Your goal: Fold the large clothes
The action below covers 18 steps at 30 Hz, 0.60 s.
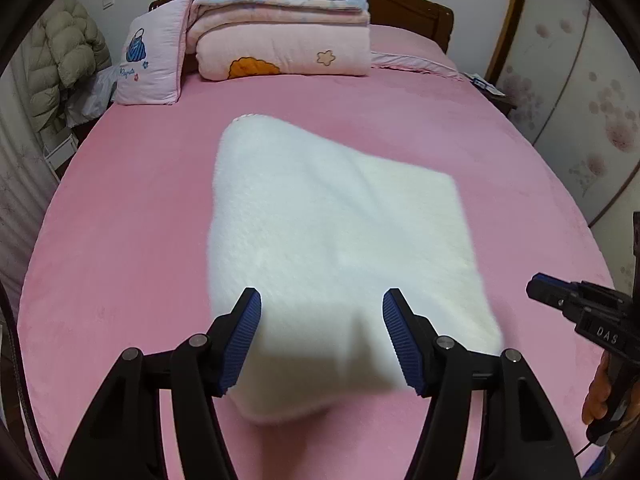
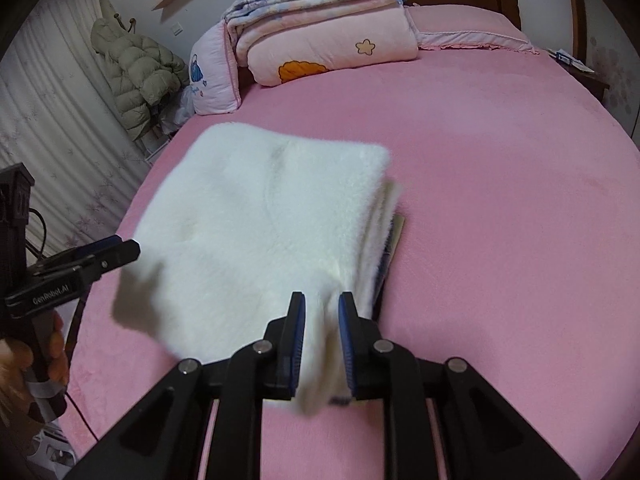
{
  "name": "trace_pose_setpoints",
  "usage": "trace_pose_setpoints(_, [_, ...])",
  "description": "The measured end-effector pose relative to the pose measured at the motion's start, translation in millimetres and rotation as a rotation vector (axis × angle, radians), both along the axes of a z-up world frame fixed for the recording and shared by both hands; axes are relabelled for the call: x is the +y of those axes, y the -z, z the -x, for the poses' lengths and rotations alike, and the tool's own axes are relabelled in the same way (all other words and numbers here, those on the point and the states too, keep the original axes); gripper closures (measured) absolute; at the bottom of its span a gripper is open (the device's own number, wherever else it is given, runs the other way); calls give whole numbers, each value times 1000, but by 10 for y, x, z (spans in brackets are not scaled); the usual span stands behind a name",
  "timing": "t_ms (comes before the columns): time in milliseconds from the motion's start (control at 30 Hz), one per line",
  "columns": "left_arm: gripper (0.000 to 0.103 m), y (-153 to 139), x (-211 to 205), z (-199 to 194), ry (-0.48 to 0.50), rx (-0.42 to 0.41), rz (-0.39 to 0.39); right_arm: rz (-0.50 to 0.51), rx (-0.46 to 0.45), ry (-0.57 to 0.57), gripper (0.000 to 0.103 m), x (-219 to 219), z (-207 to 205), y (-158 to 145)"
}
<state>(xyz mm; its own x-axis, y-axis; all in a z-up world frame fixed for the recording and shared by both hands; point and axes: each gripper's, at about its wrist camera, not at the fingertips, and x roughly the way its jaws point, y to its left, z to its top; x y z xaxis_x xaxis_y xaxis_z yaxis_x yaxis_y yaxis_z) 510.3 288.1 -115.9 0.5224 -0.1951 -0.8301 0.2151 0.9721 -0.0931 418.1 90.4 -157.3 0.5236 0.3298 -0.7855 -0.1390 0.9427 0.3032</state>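
A white fleece garment (image 1: pixel 332 248) lies folded into a thick bundle on the pink bed (image 1: pixel 120 260). It also shows in the right wrist view (image 2: pixel 256 236), blurred at its near edge. My left gripper (image 1: pixel 322 308) is open, with the garment's near end between its wide-apart pads. From the right wrist view the left gripper (image 2: pixel 128 246) sits at the bundle's left side. My right gripper (image 2: pixel 322 308) is shut on the near right corner of the garment. It shows at the right edge of the left wrist view (image 1: pixel 538 284).
Folded pink and floral quilts (image 1: pixel 280 24) and a pink pillow (image 1: pixel 150 64) are stacked at the head of the bed (image 2: pixel 520 200). A green puffer jacket (image 2: pixel 136 76) hangs to the left by the curtain. A wardrobe door (image 1: pixel 580 120) stands to the right.
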Motion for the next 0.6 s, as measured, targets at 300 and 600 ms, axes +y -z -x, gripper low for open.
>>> trace_pose_setpoints(300, [36,-867,-392,1109,4,46,104,-50,3,-16,86,-447,1000,-961])
trace_pose_setpoints(600, [23,-1710,-1080,2538,-6,16,110,-60,-2,-54,86,-1082,2284,-1781])
